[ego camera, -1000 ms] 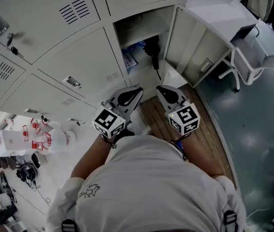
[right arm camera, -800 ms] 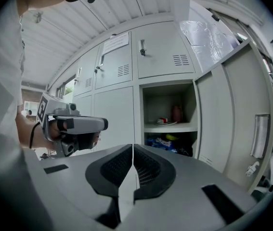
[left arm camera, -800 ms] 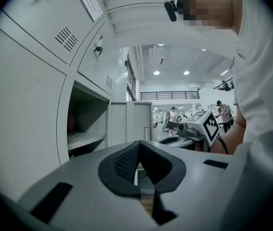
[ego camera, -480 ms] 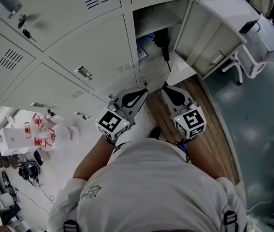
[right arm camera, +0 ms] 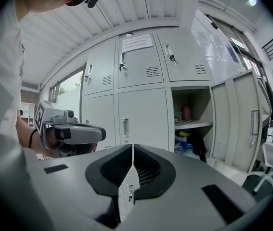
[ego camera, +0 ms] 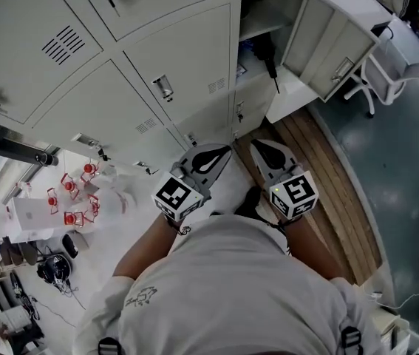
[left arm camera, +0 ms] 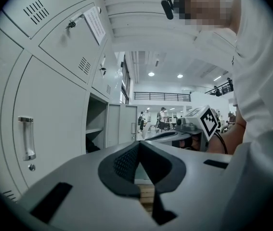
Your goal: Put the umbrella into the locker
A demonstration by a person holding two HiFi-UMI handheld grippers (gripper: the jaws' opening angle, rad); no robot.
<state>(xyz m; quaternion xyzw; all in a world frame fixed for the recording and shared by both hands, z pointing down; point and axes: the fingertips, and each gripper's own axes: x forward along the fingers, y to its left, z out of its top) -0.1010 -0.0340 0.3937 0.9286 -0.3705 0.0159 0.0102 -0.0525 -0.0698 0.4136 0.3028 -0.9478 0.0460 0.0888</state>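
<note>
The 2 tools are held side by side in front of the person, over the edge of a wooden floor strip (ego camera: 320, 176). The left tool (ego camera: 222, 152) has its jaws closed tip to tip with nothing between them, and the right tool (ego camera: 258, 146) is likewise closed and empty. The black umbrella (ego camera: 267, 52) stands inside the open locker (ego camera: 259, 26), below its shelf and well apart from both tools, and the locker's door (ego camera: 327, 43) is swung out to the right.
</note>
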